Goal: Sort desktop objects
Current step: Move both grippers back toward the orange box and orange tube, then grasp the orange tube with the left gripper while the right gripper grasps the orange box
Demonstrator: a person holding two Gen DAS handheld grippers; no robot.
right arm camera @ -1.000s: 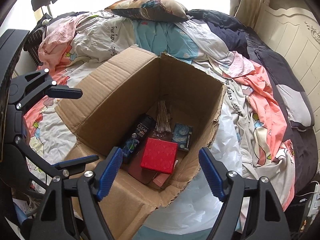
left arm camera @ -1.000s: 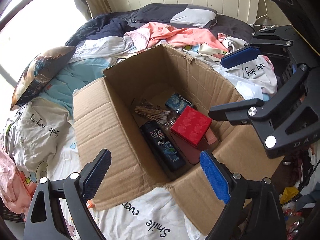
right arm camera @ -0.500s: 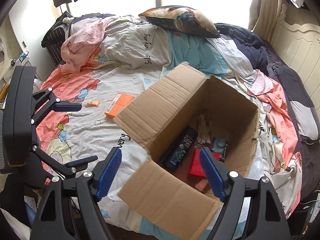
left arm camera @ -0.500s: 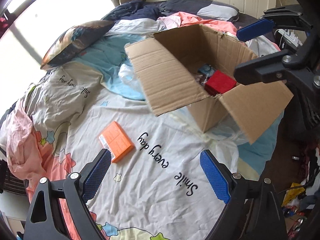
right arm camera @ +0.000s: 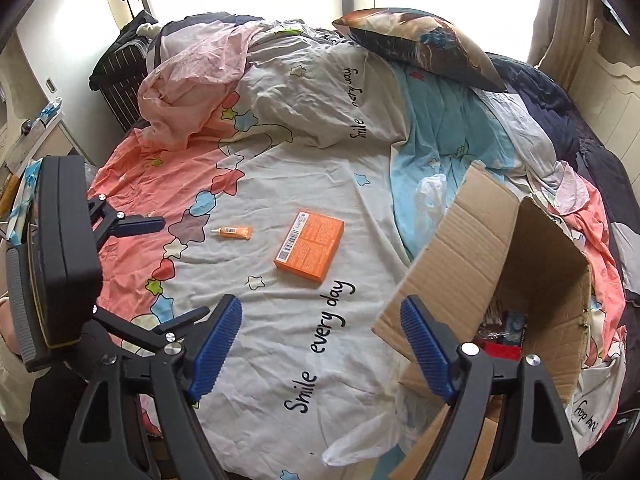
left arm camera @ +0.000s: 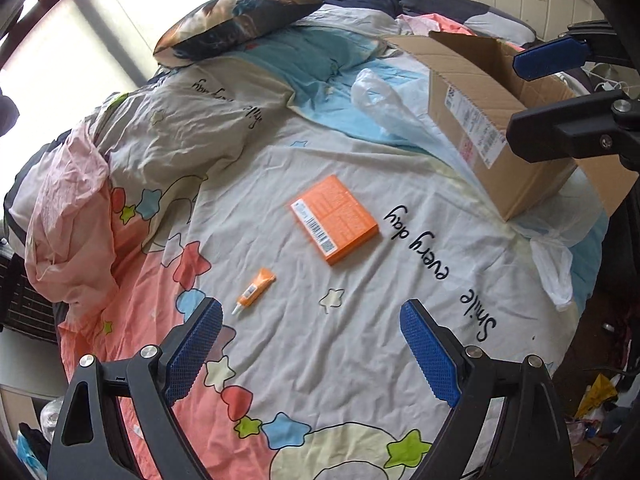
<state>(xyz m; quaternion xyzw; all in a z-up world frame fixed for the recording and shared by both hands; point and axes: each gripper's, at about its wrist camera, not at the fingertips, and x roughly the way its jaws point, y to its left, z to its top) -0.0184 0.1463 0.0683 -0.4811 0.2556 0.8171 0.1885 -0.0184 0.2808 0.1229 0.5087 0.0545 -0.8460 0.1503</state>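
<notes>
1. While I hold both grippers above the bed, the left gripper (left arm camera: 310,344) has its fingers spread wide with nothing between them. It hangs over the bare sheet (left arm camera: 360,360), which I judge suits a drop onto a small item.
2. Furthest left of the loose things lies the tube (left arm camera: 255,291), flat on the sheet with its pale tip toward the left gripper. It sits just ahead of that gripper's left finger, so I judge it the nearer pick for that side.
3. Next comes the orange box (left arm camera: 335,224), flat, barcode face up, a little apart from the tube and well short of the carton. Its flat lie means I would need the fingers across its narrower sides.
4. My right gripper (right arm camera: 322,344) is spread too and holds nothing. It hovers between the orange box and the carton's near flap.
5. Rightmost stands the carton (right arm camera: 532,264), flaps open and upward, so things can go in from above. Inside I glimpse a red item (right arm camera: 502,350) and something blue, partly hidden.
6. Judging by this, the sorting is partway: some things lie in the carton, two lie outside it.
</notes>
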